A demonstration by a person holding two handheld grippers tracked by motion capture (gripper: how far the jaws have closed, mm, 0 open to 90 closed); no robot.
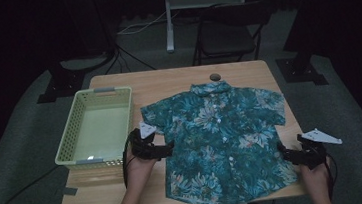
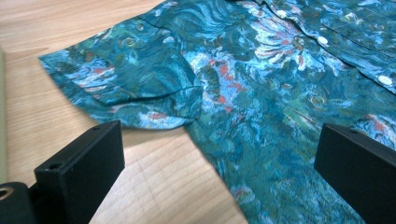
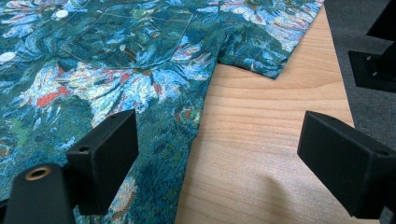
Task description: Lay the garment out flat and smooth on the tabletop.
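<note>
A teal floral short-sleeved shirt (image 1: 222, 133) lies flat and buttoned on the wooden table (image 1: 128, 197), collar away from me. My left gripper (image 1: 169, 148) is open at the shirt's left side edge, just below the left sleeve (image 2: 126, 79); in the left gripper view its jaws straddle the shirt's edge (image 2: 219, 163). My right gripper (image 1: 283, 153) is open at the shirt's right side edge, near the hem. In the right gripper view its jaws span the shirt's side edge (image 3: 191, 135) and bare wood, with the right sleeve (image 3: 266, 42) farther ahead.
A pale green perforated basket (image 1: 96, 127) stands empty on the table's left. A small round dark object (image 1: 214, 76) lies by the far edge behind the collar. A folding chair (image 1: 227, 27) and stand legs are beyond the table. Cables trail off the left side.
</note>
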